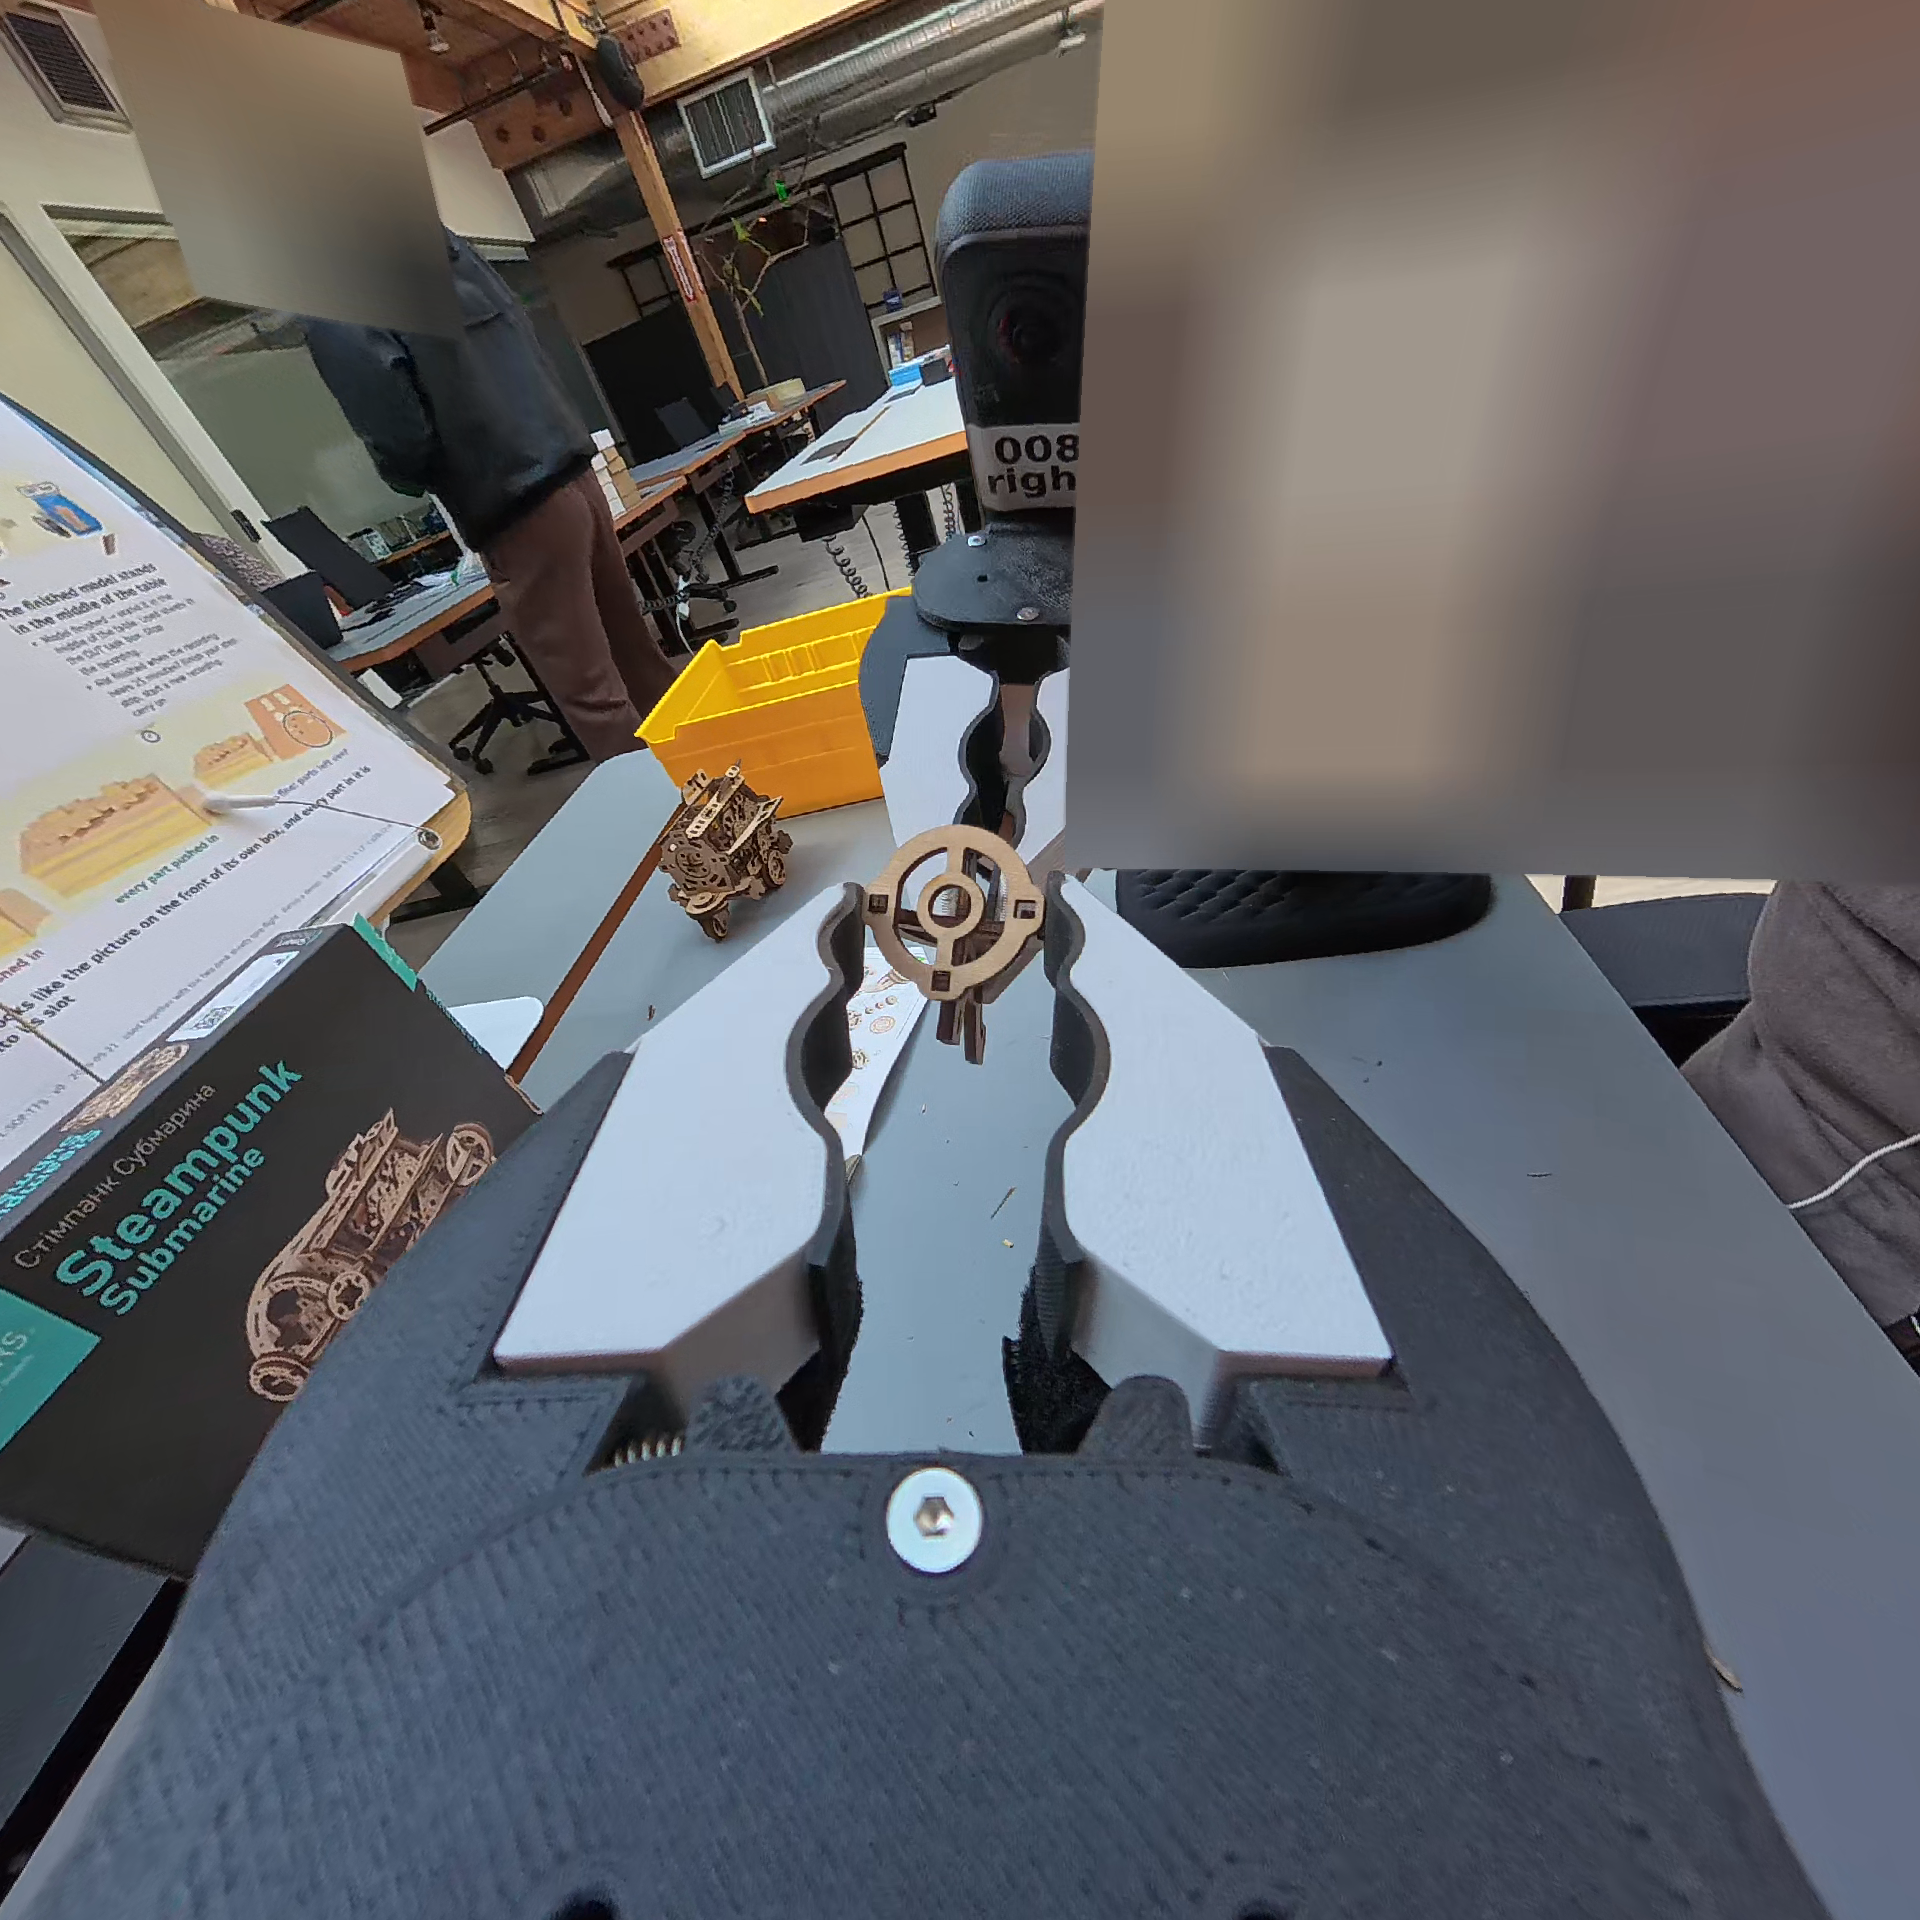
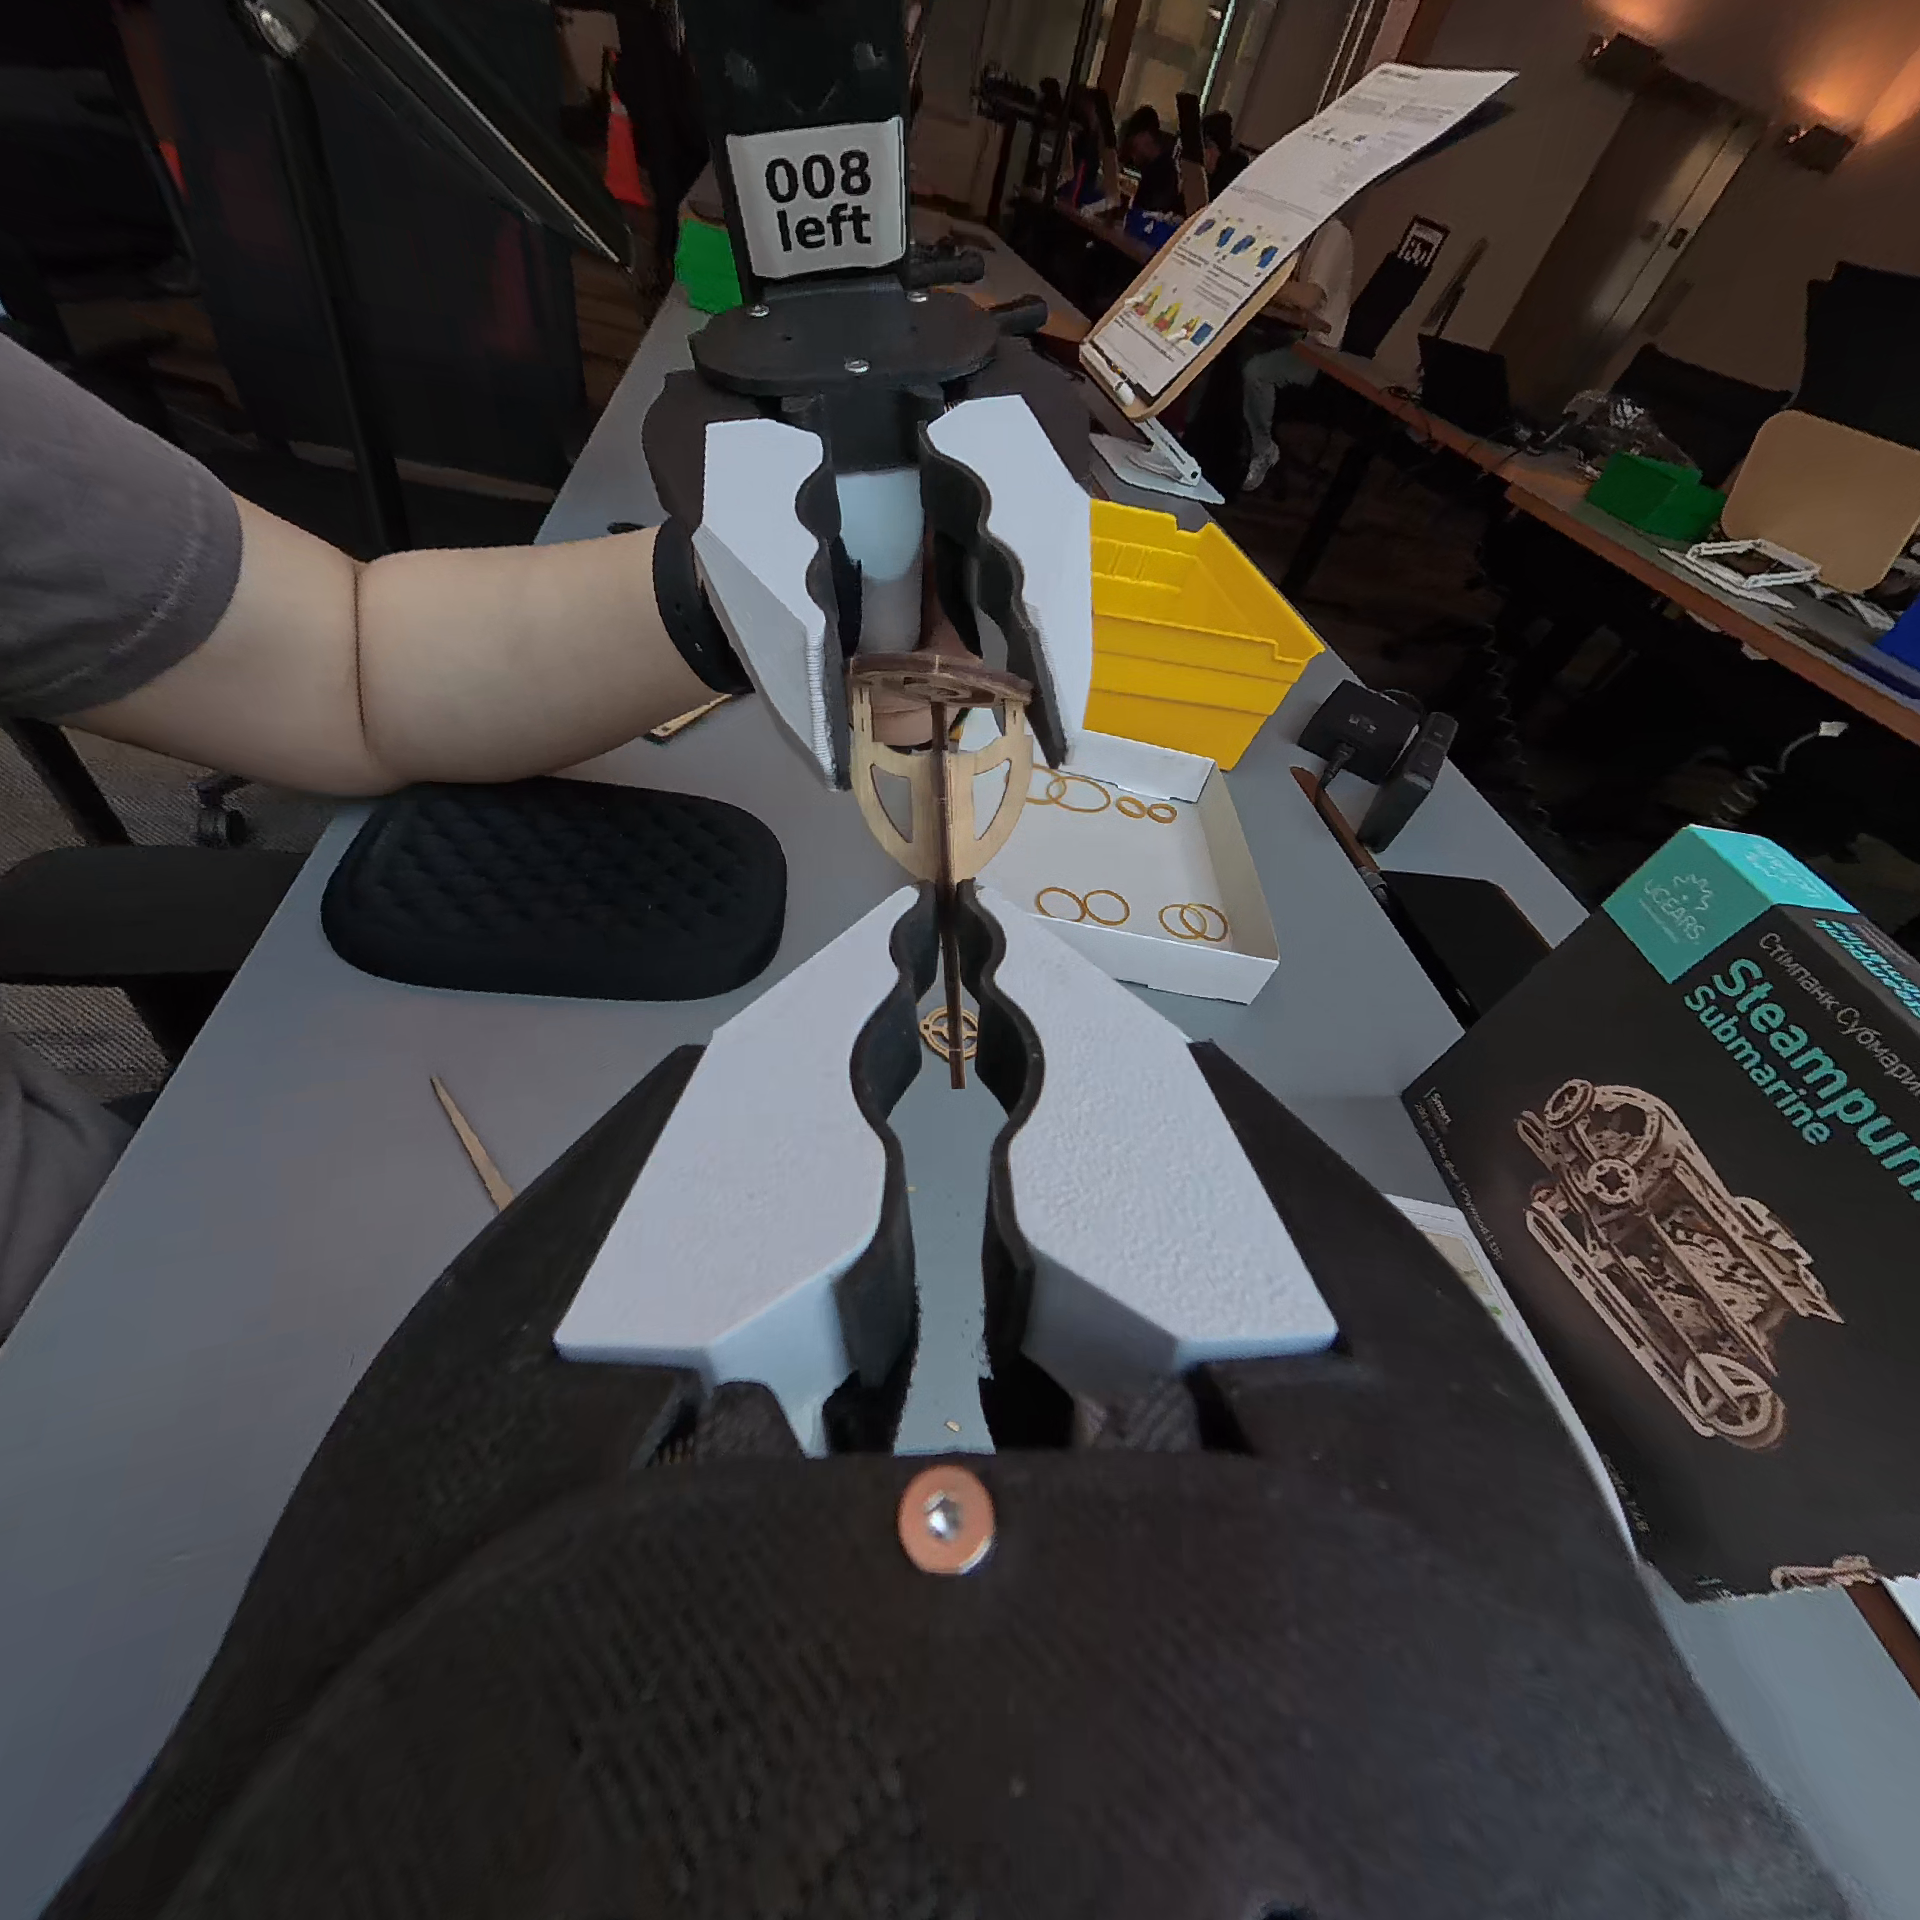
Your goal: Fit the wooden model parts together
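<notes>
— Item held above the grey worktop [image 2: 260, 1195]?
— Wooden subassembly [image 2: 940, 769], ringed disc [image 1: 951, 909] uppermost, raised between both grippers.
— Left gripper [image 1: 951, 914]?
— Jaws partly closed, the disc's rim clamped.
— Right gripper [image 2: 943, 914]?
— Jaws almost closed, a thin wooden strip [image 2: 951, 997] pinched edgewise.
— Elsewhere?
— Finished wooden model [image 1: 722, 847] stood before a yellow bin [image 1: 769, 707].

An open-plan workshop or lab: rows of desks [image 1: 717, 457] with office chairs [image 1: 499, 707], exposed wooden beams [image 1: 665, 197] and ducts [image 1: 883, 73] overhead, parts bins [image 2: 1184, 623] on the worktop [image 2: 312, 1195].
</notes>
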Tool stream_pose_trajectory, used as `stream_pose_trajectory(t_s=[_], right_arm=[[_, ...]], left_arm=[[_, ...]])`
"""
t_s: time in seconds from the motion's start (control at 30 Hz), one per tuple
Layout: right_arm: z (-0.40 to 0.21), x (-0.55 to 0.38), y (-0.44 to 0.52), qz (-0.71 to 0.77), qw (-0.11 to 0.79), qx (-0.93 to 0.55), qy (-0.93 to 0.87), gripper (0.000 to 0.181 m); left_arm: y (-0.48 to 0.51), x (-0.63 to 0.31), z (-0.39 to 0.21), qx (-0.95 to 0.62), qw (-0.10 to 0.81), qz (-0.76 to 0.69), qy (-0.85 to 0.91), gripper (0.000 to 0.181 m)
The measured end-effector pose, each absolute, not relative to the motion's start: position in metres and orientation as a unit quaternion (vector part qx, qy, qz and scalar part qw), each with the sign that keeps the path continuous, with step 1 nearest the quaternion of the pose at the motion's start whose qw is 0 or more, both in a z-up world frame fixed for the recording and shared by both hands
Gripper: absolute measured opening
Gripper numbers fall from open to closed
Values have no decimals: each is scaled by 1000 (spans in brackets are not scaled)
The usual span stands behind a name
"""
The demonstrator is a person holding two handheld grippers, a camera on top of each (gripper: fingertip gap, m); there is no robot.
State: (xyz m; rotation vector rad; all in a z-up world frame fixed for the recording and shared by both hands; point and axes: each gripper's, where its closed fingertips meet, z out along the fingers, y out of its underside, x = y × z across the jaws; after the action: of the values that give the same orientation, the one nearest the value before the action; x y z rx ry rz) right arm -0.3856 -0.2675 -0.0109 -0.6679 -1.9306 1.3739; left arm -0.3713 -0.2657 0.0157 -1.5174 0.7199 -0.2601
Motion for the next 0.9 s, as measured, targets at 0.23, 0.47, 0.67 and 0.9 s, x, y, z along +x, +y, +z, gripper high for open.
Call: stream_pose_trajectory(t_s=[0.23, 0.47, 0.67, 0.9], right_arm=[[-2, -388, -264, 581, 327, -258, -699, 1], [3, -386, -259, 588, 338, -243, -693, 2], [-2, -382, -263, 588, 350, -195, -703, 2], [0, -373, -269, 585, 386, -128, -702, 2]], left_arm=[[-260, -372, 12, -685, 652, -112, 306, 46], [-259, -382, 21, -680, 667, -97, 289, 53], [-269, -382, 32, -669, 674, -101, 296, 53], [-276, -367, 38, -657, 675, -110, 317, 52]])
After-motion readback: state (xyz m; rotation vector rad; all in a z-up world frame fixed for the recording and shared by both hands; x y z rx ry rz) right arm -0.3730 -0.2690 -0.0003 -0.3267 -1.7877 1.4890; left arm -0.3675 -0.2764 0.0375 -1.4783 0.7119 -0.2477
